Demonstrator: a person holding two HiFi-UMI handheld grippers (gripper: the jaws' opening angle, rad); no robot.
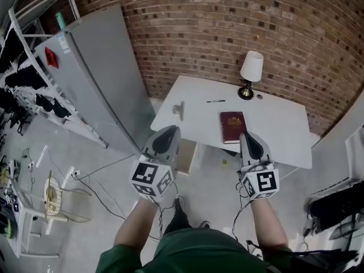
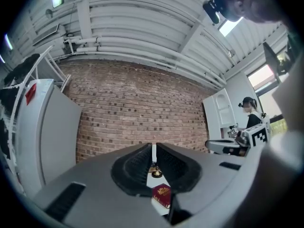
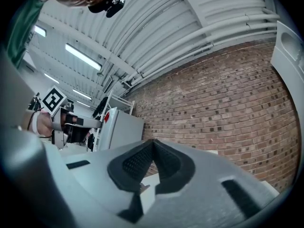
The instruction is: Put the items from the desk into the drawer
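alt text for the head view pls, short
A person, seen from above, holds the left gripper and right gripper, both empty, short of a white desk against a brick wall. The desk bears a red book, a pen, a small grey object and a white-shaded lamp.

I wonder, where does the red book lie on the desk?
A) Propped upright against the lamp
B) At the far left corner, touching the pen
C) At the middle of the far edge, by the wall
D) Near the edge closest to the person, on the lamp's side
D: the book lies flat near the desk's near edge, in front of the lamp and apart from the pen.
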